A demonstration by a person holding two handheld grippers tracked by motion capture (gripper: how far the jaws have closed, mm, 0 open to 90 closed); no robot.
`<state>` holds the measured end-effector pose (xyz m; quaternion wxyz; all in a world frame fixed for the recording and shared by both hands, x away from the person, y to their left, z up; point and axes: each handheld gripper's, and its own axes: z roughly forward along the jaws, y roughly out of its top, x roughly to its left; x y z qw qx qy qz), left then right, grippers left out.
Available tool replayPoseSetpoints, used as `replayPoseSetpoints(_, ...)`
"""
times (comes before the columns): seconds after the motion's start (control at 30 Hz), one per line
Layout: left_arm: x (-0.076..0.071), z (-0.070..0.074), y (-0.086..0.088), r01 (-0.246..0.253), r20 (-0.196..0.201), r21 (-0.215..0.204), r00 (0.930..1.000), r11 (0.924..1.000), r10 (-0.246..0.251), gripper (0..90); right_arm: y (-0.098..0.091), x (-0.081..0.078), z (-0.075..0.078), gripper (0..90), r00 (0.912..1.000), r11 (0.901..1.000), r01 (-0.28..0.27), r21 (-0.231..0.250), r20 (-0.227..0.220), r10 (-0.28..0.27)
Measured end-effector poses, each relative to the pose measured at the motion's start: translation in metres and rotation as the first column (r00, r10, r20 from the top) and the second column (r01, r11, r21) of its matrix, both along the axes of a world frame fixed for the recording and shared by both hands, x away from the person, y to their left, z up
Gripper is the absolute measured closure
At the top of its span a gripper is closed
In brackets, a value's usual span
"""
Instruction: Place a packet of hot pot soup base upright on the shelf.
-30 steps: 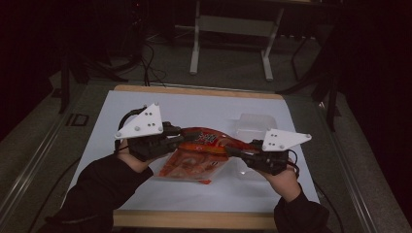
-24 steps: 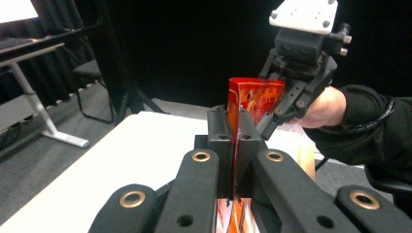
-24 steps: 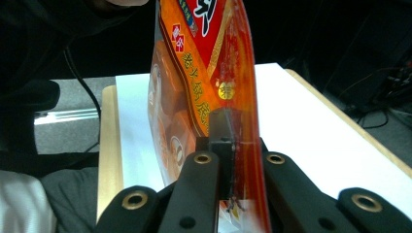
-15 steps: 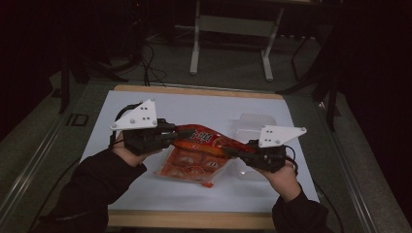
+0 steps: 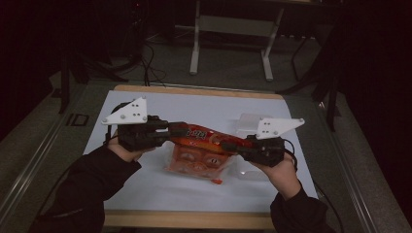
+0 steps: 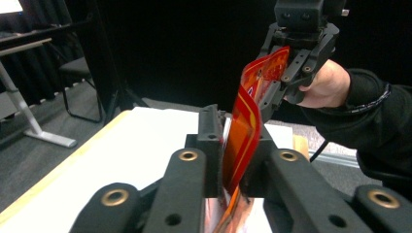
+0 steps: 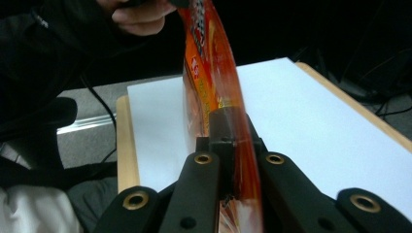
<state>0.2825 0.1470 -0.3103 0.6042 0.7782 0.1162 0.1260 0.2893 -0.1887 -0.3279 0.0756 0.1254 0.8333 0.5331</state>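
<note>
Snack bag (image 5: 197, 150) hangs stretched between left gripper (image 5: 171, 132) and right gripper (image 5: 239, 145), fingers clenched on it.

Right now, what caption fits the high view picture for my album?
Two grippers, left and right, stretch an orange snack bag above the white table.

A dim lab or studio; white-topped table (image 5: 145, 184), black drapes (image 6: 160, 43), floor cables (image 5: 150, 63), metal stand (image 5: 233, 29).

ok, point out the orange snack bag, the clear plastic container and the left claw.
orange snack bag (image 5: 194, 158), high view, on the hanging front panel.
clear plastic container (image 5: 245, 121), high view, on its far left corner.
left claw (image 6: 236, 160), left gripper view, midway between its fingertips, at the bag's edge.
</note>
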Motion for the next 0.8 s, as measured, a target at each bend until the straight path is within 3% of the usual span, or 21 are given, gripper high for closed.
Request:
replayPoseSetpoints(0.07,-0.001,0.000,0.002,-0.005,0.015,-0.035,0.9999,0.9994,0.006,69.9,-0.001,-0.001,0.005,90.0,0.9999,0.9999,0.011,0.006,0.008,-0.011)
replayPoseSetpoints(0.17,-0.003,0.000,0.006,-0.053,0.030,-0.074,0.9980,0.9959,0.056,43.5,-0.004,0.000,0.011,90.0,0.9995,0.9990,0.031,0.032,0.010,-0.031)
replayPoseSetpoints(0.33,-0.006,-0.004,0.014,-0.089,0.046,-0.135,0.9943,0.9869,0.096,21.9,-0.015,0.002,0.024,90.0,0.9979,0.9945,0.063,0.084,0.011,-0.064)
replayPoseSetpoints(0.4,-0.007,-0.010,0.016,-0.135,0.051,-0.167,0.9881,0.9766,0.145,15.9,-0.020,0.003,0.030,90.0,0.9964,0.9919,0.084,0.096,0.007,-0.085)
replayPoseSetpoints(0.43,-0.008,-0.013,0.016,-0.139,0.052,-0.172,0.9873,0.9752,0.150,13.7,-0.022,0.004,0.033,90.0,0.9953,0.9907,0.095,0.098,0.012,-0.096)
replayPoseSetpoints(0.6,-0.012,-0.037,0.013,-0.178,0.047,-0.090,0.9820,0.9799,0.183,2.8,-0.034,0.004,0.047,90.0,0.9879,0.9826,0.151,0.107,0.017,-0.154)
replayPoseSetpoints(0.7,-0.016,-0.052,0.016,-0.197,0.031,-0.071,0.9795,0.9779,0.199,2.7,-0.042,0.006,0.054,90.0,0.9810,0.9754,0.189,0.113,0.020,-0.193)
replayPoseSetpoints(0.8,-0.019,-0.067,0.021,-0.207,0.031,-0.088,0.9771,0.9744,0.210,2.7,-0.053,0.007,0.061,90.0,0.9729,0.9659,0.227,0.125,0.017,-0.231)
